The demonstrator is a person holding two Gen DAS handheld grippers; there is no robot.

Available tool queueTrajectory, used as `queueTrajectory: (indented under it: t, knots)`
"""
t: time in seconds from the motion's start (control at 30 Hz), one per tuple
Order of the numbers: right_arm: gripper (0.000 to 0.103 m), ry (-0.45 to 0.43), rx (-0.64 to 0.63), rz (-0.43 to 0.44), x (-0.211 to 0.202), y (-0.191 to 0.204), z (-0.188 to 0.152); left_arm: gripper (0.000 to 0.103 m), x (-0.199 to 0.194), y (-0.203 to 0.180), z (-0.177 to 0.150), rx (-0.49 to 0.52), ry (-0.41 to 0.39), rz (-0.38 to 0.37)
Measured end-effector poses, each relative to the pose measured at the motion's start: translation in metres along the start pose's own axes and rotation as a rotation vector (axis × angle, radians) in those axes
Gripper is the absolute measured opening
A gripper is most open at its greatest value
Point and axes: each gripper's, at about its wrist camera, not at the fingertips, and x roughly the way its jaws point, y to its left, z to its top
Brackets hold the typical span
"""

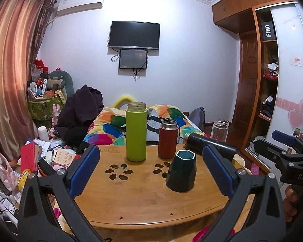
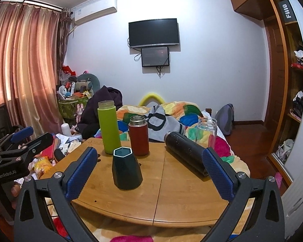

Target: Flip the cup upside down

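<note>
A dark green hexagonal cup (image 1: pixel 181 171) stands on the bamboo table (image 1: pixel 131 197), its narrow hexagonal end up and wide end on the table; it also shows in the right wrist view (image 2: pixel 126 168). My left gripper (image 1: pixel 150 169) is open and empty, held back from the table's near edge, the cup between its blue pads and nearer the right one. My right gripper (image 2: pixel 149 171) is open and empty, the cup ahead between its pads, left of centre. Each gripper shows at the edge of the other's view.
On the table (image 2: pixel 181 191) stand a lime green bottle (image 1: pixel 136 134), a red flask (image 1: pixel 168 139) and a clear glass jar (image 1: pixel 219 130). A black flask (image 2: pixel 184 151) lies on its side at the right. Behind is a bed with a coloured quilt; clutter lies left.
</note>
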Motion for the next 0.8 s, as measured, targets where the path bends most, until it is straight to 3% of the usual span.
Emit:
queueTrajectory:
  t: [0.8]
  knots:
    - [0.103,0.003,0.011,0.006,-0.0006,-0.0007,-0.0003,0.103,0.0,0.0021,-0.0013,-0.007,0.004,0.002]
